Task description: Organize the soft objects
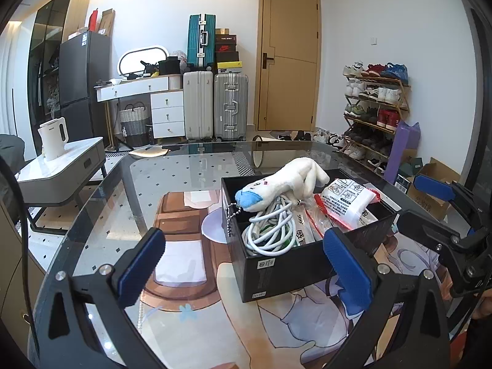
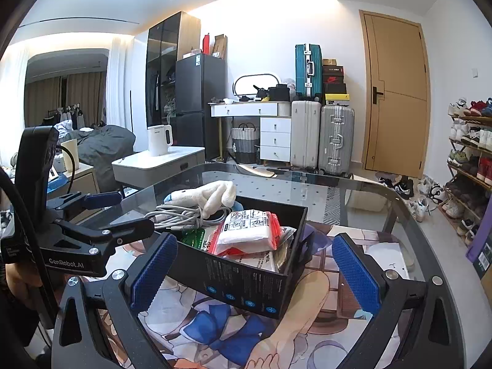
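Note:
A black box [image 1: 292, 264] [image 2: 246, 279] stands on the printed mat of the glass table. Inside it lie a white plush toy [image 1: 289, 184] [image 2: 212, 195] with a blue tip, a coiled white cable [image 1: 270, 227] [image 2: 181, 215], a red-edged white packet [image 1: 347, 200] [image 2: 249, 230] and other sachets. My left gripper [image 1: 246, 266] [image 2: 136, 210] is open at one end of the box, holding nothing. At the box's long side my right gripper [image 2: 255, 272] [image 1: 407, 200] is open too, its blue pads [image 2: 153, 270] wider apart than the box wall.
The glass table [image 1: 184, 178] ends in a rounded far edge. A low side table [image 1: 61, 169] with a white kettle [image 1: 53, 138] stands to the left. Suitcases [image 1: 215, 104], a white dresser, a door and a shoe rack [image 1: 375, 107] line the back of the room.

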A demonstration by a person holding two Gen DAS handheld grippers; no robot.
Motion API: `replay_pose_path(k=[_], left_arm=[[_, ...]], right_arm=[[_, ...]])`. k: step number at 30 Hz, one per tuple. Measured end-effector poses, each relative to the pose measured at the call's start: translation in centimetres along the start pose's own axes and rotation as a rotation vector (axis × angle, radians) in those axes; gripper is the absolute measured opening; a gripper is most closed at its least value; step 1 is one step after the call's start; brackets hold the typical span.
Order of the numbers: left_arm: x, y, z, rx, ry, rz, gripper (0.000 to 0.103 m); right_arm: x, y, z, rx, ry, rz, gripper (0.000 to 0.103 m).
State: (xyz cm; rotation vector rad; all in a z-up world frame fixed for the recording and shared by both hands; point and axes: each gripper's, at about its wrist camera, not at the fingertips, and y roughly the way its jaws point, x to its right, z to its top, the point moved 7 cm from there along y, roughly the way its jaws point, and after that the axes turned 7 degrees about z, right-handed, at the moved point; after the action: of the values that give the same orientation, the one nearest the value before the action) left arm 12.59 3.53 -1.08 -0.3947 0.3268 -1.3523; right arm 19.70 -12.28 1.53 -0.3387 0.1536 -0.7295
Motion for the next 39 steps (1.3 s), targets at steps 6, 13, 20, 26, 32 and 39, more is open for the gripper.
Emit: replay_pose_path(k=[6,13,20,26,32,39], left_arm=[[-0.25,0.04,-0.18,-0.005,-0.007,0.000,0.103],[-0.38,-0.12,-0.24,0.002,-0.007,-0.002,0.103],[-0.40,-0.24,-0.19,0.008,-0.012,-0.002,0.103],[-0.40,-0.37,-0.12,0.012,-0.013,-0.002,0.103],[-0.62,-0.44,-0.04,0.008,-0.016,0.000,0.103],[-0.74,-0.57,0.07,0.010,-0.017,0.002,0.103]], right_arm=[[-0.03,-0.29,0.04,0.003,0.004,-0.004,0.102],[-0.07,-0.34,0.04,0.006,0.004,-0.004,0.102],[-0.06,-0.37,0.05,0.009,0.004,-0.005,0.102],[-0.05,-0.52,0.03,0.010,0.004,-0.005,0.102],[-0.09,-0.61,0.23,0.013,0.004,-0.006,0.102],[-0.07,-0.62,0.16,0.014,0.003,-0.006,0.102]])
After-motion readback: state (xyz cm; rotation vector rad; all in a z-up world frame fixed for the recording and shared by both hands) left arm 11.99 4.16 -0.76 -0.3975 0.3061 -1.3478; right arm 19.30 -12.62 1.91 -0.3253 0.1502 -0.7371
